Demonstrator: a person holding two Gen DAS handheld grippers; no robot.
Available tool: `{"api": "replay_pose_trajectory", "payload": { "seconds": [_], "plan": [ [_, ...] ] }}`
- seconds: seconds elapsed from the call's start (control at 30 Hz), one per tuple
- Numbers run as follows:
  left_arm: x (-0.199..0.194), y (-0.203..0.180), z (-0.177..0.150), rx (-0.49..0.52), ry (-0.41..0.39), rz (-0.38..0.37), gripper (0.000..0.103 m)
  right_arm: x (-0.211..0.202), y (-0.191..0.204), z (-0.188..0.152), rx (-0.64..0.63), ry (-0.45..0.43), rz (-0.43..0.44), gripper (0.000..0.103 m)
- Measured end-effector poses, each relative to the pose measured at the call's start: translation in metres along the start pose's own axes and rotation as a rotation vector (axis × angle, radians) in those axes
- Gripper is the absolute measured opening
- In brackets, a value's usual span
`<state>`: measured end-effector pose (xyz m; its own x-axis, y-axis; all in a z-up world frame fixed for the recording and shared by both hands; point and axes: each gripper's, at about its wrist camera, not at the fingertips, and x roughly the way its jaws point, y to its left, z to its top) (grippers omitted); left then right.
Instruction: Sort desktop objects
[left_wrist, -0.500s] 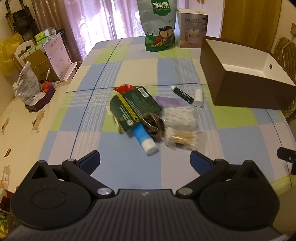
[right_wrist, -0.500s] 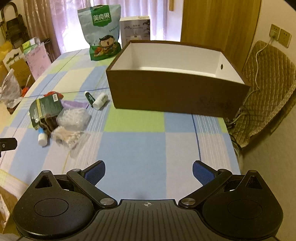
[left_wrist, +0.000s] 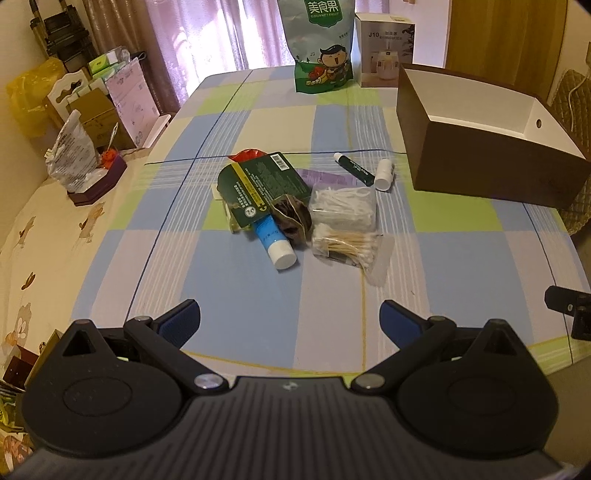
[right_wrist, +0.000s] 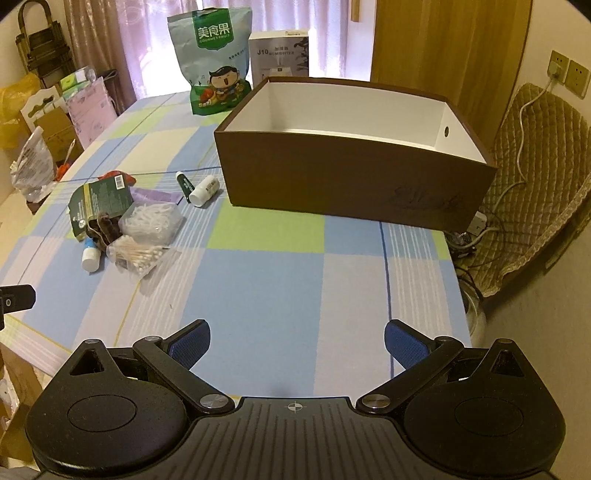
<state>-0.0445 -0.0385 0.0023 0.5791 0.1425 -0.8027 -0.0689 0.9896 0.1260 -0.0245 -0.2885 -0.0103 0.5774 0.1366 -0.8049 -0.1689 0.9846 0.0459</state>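
Observation:
A pile of small items lies mid-table: a dark green packet (left_wrist: 258, 186), a blue tube with a white cap (left_wrist: 275, 240), a brown scrunchie (left_wrist: 291, 218), a clear box of floss picks (left_wrist: 343, 206), a bag of cotton swabs (left_wrist: 347, 245), a green lip balm (left_wrist: 351, 169) and a small white bottle (left_wrist: 384, 174). The pile also shows at the left of the right wrist view (right_wrist: 125, 229). A brown box with a white inside (right_wrist: 354, 166) stands open to the right. My left gripper (left_wrist: 290, 319) is open and empty, short of the pile. My right gripper (right_wrist: 297, 341) is open and empty, before the box.
A green snack bag (left_wrist: 323, 48) and a white humidifier carton (left_wrist: 386, 50) stand at the table's far edge. Bags and boxes (left_wrist: 85, 147) crowd the left side. A padded chair (right_wrist: 532, 177) with cables stands right of the table. The checked tablecloth (right_wrist: 295, 266) lies between gripper and box.
Both grippers have barely moved; the views are nearly the same. Nothing on the table has shifted.

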Motion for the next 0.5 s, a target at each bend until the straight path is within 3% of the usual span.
{"api": "replay_pose_trajectory", "payload": {
  "seconds": [0.5],
  "plan": [
    [-0.0066,-0.0053,-0.0018,0.003,0.011,0.007,0.102,0.0032,0.0013,0.0019,0.002,0.005,-0.012,0.103]
  ]
}}
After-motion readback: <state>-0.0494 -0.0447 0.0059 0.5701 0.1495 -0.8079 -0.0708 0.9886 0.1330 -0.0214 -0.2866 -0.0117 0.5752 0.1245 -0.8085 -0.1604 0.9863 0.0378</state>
